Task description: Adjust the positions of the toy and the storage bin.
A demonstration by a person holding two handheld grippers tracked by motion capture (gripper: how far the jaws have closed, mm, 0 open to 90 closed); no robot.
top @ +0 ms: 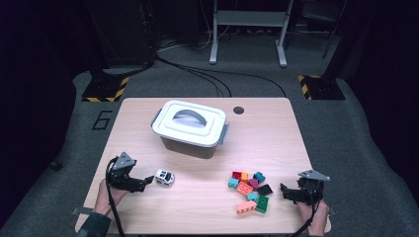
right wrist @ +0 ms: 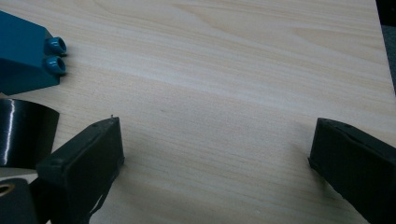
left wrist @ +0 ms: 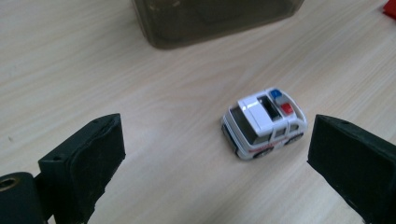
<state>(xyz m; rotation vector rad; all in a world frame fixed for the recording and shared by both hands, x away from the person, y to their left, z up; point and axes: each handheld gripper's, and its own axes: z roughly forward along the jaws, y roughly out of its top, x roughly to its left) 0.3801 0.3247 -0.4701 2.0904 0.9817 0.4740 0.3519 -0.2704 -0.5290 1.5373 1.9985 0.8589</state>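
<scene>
While low, left hand-held gripper (top: 147,181) gapes, toy car (top: 164,177) ahead

Both claws (top: 147,180) (top: 282,190) agape, low.

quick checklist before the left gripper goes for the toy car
1. Left gripper open: ok, both jaws stand wide apart.
2. Toy car between the jaws: not ok yet, it sits ahead of them and nearer one jaw.
3. Car upright on its wheels on the table: ok.
4. Space around the car: ok, the lidded box stands apart behind it.
5. Box ready to take the car: not ok, its white lid is on.
6. Right gripper out of the way: ok, open beside the building blocks.
</scene>
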